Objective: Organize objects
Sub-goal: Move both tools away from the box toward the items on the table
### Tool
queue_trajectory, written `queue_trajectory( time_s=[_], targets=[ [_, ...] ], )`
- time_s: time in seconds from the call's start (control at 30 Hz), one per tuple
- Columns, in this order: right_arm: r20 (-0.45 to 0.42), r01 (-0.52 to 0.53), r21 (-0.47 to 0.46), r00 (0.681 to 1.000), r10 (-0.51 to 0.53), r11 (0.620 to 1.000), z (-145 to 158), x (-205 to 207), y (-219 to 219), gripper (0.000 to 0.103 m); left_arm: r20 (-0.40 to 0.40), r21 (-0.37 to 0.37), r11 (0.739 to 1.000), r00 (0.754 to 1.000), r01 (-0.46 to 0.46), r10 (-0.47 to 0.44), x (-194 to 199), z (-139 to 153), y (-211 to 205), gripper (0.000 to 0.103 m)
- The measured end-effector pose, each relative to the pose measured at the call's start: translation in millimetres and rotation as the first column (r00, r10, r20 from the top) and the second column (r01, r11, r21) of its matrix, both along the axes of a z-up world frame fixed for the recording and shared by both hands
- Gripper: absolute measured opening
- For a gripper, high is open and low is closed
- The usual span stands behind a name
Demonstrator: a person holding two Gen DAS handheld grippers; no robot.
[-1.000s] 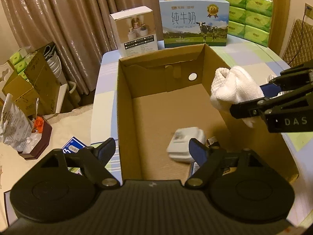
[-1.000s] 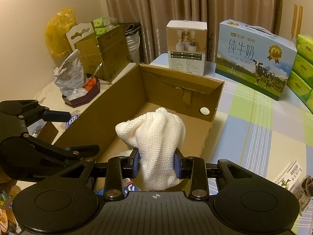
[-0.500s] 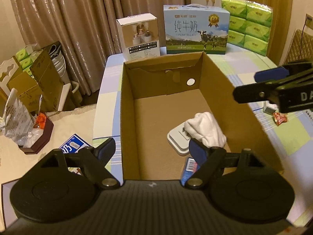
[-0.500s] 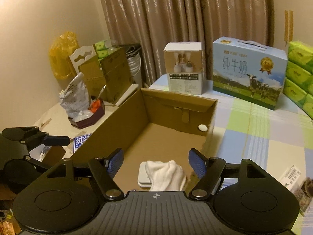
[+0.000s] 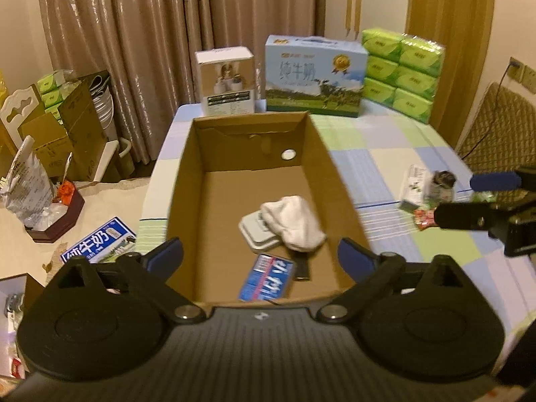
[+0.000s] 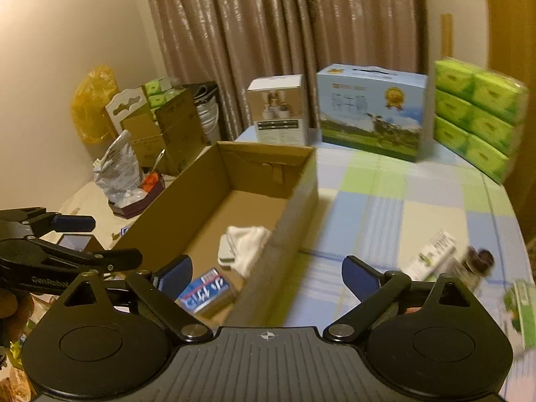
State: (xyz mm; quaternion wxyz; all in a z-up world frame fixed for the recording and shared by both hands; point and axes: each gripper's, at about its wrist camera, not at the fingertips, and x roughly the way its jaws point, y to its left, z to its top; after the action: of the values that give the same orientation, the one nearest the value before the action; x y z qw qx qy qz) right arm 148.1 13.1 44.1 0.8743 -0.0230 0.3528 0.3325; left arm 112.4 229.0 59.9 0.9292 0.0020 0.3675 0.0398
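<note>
An open cardboard box stands on the checked tablecloth. Inside it a white cloth lies over a white plastic case, with a blue milk carton near the box's front wall. My left gripper hangs above the box's near end, jaws opening wide, nothing between them. My right gripper is over the box's right wall, jaws opening, empty; it also shows at the right of the left wrist view. Loose small packets lie on the cloth to the right.
At the table's far edge stand a white box, a blue milk case and green tissue packs. Left of the table are stacked cartons, a dark tray and a blue milk carton.
The right gripper let go of the white cloth, which dropped into the box onto the white case. Both grippers opened wider and pulled back and up from the box.
</note>
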Motion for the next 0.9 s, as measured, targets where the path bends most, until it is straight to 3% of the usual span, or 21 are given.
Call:
queue_trajectory(
  time_s=[0.23, 0.57, 0.9],
  targets=[
    [-0.017, 0.094, 0.051, 0.996, -0.093, 0.994, 14, -26, -63, 0.101, 0.023, -0.011, 1.0, 1.0, 0.008, -0.008, -26, 12, -39, 0.102],
    [0.037, 0.24, 0.026, 0.97, -0.241, 0.97, 22, -56, -153, 0.101, 0.063, -0.033, 0.998, 0.997, 0.055, -0.052, -47, 15, -92, 0.102],
    [0.03, 0.435, 0.044, 0.899, -0.437, 0.899, 20, -68, -239, 0.101, 0.064, -0.087, 0.978, 0.981, 0.188, -0.183, -34, 8, -149, 0.102]
  ],
)
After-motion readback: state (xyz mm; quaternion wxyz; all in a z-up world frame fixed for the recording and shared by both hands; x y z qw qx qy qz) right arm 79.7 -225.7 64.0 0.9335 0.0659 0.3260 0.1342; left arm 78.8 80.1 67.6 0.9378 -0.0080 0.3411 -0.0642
